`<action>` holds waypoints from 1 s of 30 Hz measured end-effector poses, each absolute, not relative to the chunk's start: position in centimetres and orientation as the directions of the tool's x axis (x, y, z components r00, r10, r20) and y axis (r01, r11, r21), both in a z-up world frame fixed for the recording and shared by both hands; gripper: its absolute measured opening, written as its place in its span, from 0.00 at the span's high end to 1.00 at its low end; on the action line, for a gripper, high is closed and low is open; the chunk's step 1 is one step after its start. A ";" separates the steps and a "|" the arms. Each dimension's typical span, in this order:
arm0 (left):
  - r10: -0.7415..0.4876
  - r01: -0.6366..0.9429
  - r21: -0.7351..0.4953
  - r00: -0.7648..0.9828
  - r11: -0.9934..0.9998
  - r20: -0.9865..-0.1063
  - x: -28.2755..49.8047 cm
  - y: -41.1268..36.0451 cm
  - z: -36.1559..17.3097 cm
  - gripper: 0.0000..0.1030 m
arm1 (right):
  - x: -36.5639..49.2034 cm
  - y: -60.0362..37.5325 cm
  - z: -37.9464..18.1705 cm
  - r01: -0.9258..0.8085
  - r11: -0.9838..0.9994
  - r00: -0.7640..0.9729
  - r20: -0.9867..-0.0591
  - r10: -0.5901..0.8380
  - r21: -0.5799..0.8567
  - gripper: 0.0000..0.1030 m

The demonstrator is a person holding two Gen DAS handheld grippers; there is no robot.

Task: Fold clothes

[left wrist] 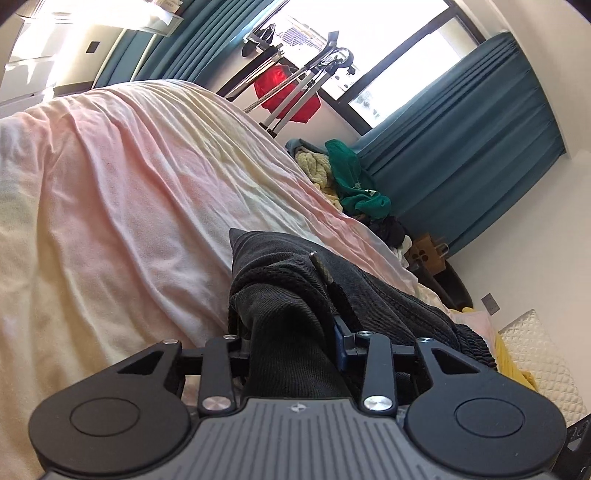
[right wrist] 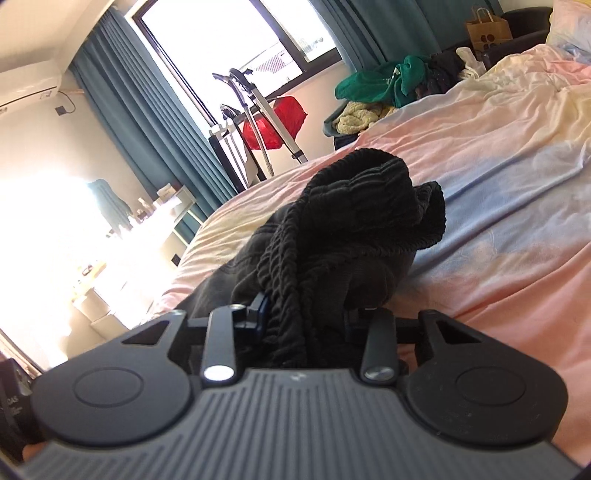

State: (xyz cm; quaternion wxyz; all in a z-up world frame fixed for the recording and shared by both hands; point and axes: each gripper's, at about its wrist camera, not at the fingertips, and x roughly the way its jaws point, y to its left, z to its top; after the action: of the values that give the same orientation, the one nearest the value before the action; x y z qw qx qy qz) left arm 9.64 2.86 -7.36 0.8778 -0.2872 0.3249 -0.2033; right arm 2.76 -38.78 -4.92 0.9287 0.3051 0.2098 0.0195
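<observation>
A dark grey-black garment (left wrist: 295, 288) with a ribbed elastic waistband lies bunched on the pastel bed sheet (left wrist: 129, 177). My left gripper (left wrist: 291, 332) is shut on its cloth, which covers most of both fingers; one thin finger edge sticks out above the fabric. In the right wrist view the same garment (right wrist: 354, 221) is heaped up in front of the camera. My right gripper (right wrist: 306, 314) is shut on the gathered waistband, with the fingertips hidden in the cloth. The sheet (right wrist: 498, 166) stretches away to the right.
A pile of green and yellow clothes (left wrist: 343, 173) sits beyond the bed's far edge, also in the right wrist view (right wrist: 380, 85). A drying rack with a red cloth (left wrist: 291, 88) stands by the window. A paper bag (right wrist: 487, 29) stands near teal curtains (left wrist: 461, 129).
</observation>
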 end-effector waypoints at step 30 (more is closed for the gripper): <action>-0.737 0.623 -0.407 0.474 0.667 -0.482 25.5 -50.3 -10.9 0.64 | 3.9 -77.3 -12.8 0.366 0.634 0.931 -0.275 -0.242 0.681 0.62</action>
State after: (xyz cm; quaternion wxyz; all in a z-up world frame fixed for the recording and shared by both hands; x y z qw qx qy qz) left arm 25.45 -50.32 -10.89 0.8540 -0.0878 0.3232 -0.3983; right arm 3.94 -77.35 -12.84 0.9004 0.3932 0.0789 -0.1687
